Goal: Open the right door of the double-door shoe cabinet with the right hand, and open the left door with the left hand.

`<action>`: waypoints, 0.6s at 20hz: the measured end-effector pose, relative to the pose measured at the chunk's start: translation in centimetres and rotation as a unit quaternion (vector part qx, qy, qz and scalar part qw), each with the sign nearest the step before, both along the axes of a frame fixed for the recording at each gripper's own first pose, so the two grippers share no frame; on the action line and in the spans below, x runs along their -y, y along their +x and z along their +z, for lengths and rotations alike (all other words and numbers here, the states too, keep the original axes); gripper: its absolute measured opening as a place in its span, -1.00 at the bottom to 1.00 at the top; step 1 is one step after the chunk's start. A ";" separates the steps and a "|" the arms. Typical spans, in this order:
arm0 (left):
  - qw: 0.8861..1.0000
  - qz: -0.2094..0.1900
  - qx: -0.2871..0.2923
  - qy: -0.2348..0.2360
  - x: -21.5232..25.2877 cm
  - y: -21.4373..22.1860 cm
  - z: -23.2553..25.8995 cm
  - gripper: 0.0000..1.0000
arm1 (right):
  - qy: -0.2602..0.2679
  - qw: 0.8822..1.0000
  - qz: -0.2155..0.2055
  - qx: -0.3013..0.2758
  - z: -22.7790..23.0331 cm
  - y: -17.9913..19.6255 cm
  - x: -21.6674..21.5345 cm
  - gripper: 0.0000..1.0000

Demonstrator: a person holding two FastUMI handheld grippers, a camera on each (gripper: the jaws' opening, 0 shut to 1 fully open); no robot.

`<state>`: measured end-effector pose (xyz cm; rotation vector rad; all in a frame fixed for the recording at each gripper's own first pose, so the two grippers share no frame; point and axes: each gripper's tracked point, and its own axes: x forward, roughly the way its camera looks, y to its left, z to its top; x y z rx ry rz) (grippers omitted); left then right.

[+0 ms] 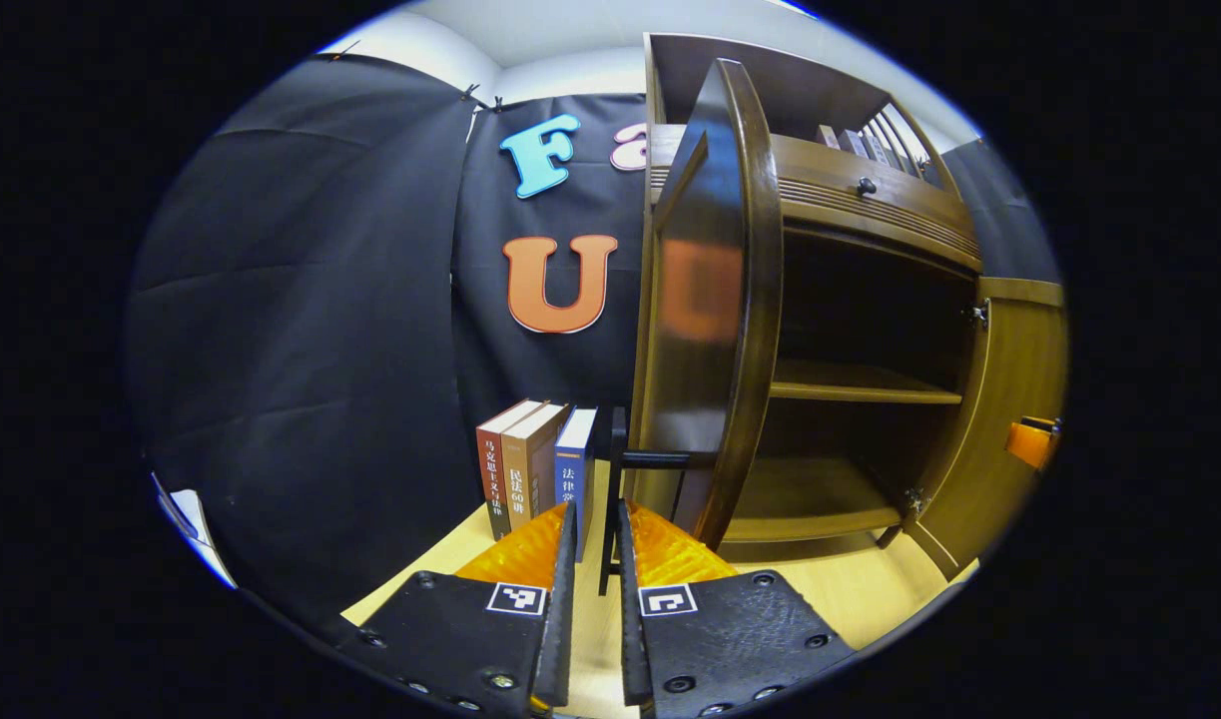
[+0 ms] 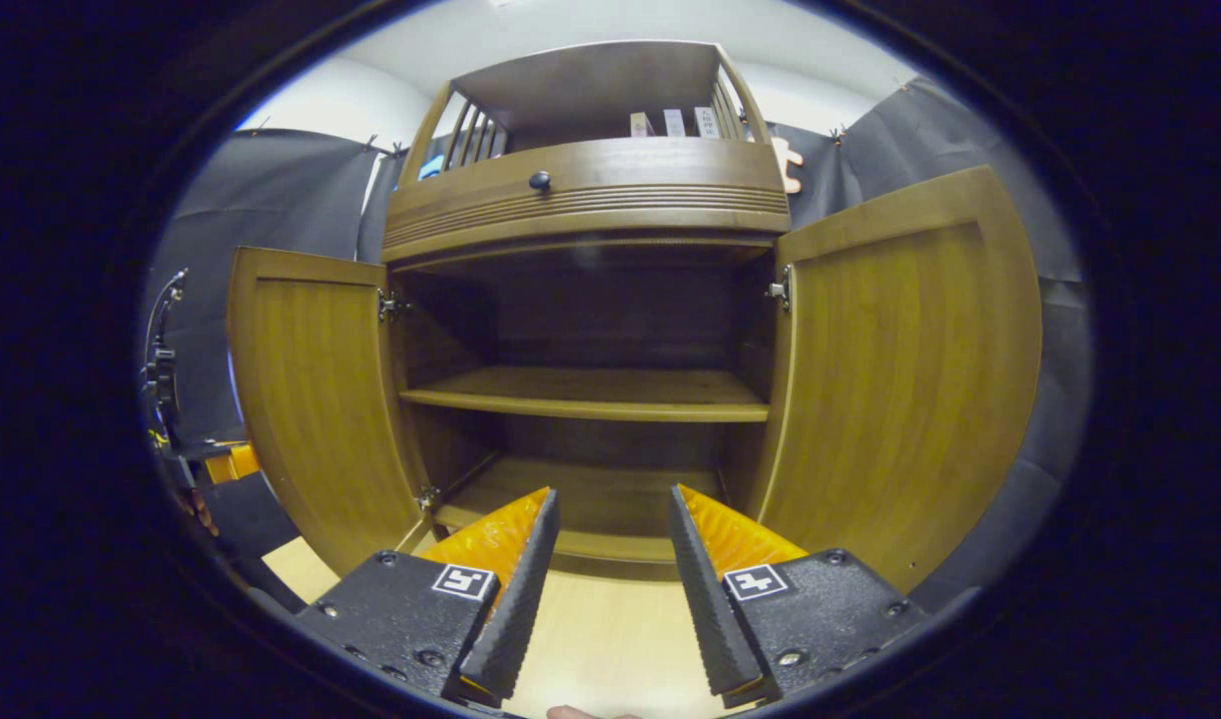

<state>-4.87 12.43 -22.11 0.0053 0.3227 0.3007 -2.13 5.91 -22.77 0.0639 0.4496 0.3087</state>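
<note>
My left gripper [image 1: 597, 519] has its two fingers nearly closed around the thin black upright handle [image 1: 615, 499] of the dark brown wooden left door [image 1: 705, 300]; I cannot tell if both pads press it. The handle stands vertical between my fingers, and the door is swung wide, edge toward me. My right gripper [image 2: 613, 509] is open and empty, pointing into the brown two-shelf shoe cabinet [image 2: 590, 389]. The right door [image 2: 900, 379] stands open, just to its right. I judge that both doors are open.
</note>
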 end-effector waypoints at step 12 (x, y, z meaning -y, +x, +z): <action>0.999 0.052 -0.003 0.012 -4.6 -2.7 0.4 -0.62 | 0.013 1.000 -0.021 -0.010 0.4 1.4 0.2 0.43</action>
